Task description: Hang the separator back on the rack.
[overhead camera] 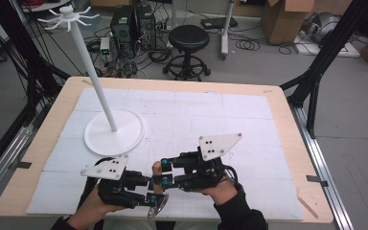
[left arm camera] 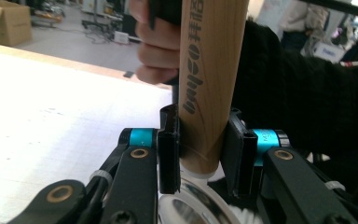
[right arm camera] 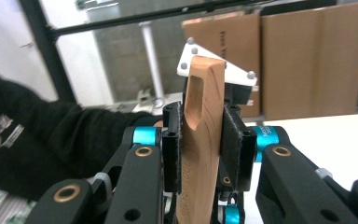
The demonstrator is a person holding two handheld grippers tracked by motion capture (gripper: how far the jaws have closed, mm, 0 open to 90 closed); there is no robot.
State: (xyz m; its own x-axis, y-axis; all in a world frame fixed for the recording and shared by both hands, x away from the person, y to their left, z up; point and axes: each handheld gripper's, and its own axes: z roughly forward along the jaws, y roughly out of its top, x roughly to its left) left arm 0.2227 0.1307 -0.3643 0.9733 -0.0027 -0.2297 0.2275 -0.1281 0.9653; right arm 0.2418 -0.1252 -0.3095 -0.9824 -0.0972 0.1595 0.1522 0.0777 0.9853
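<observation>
In the left gripper view, the wooden handle [left arm camera: 208, 79] runs off the top edge, so its upper end is unseen, and the printed lettering on it is cut short there. The metal head [left arm camera: 191, 210] below it is cropped by the bottom edge and too blurred to identify. In the right gripper view, the handle [right arm camera: 200, 140] leaves the bottom edge. In the high view, the person's forearms [overhead camera: 235, 211] are cut off at the bottom.
</observation>
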